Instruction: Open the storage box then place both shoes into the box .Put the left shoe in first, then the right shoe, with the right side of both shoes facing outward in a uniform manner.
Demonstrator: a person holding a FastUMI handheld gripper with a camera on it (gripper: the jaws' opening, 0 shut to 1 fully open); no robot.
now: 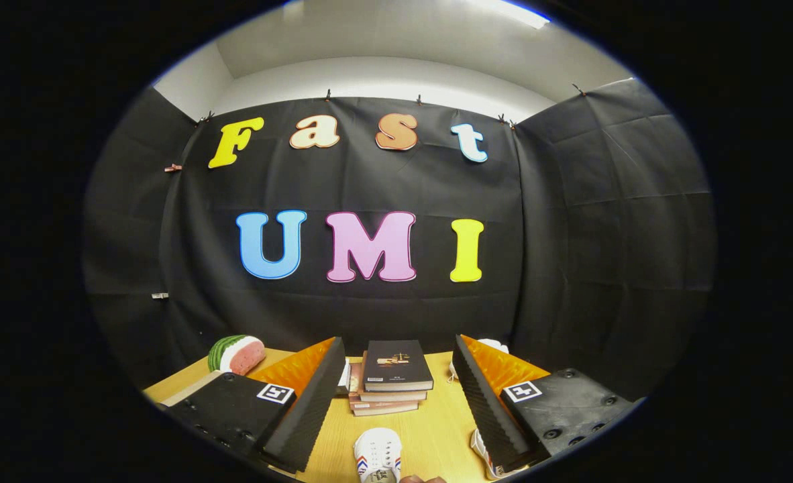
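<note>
In the lower middle of the frame, a stack of books (391, 382) lies on the yellow wooden tabletop (437, 429); the top book has a dark cover with a small golden figure on it, and the books under it show reddish covers. At the lower left, near the far corner of the tabletop, a watermelon slice (237, 353) rests, with a green striped rind and a pink cut side. Behind everything, a black cloth wall (571, 235) stands, and above it a white ceiling (396, 40) with a bright lamp (514, 12) is at the upper right.
</note>
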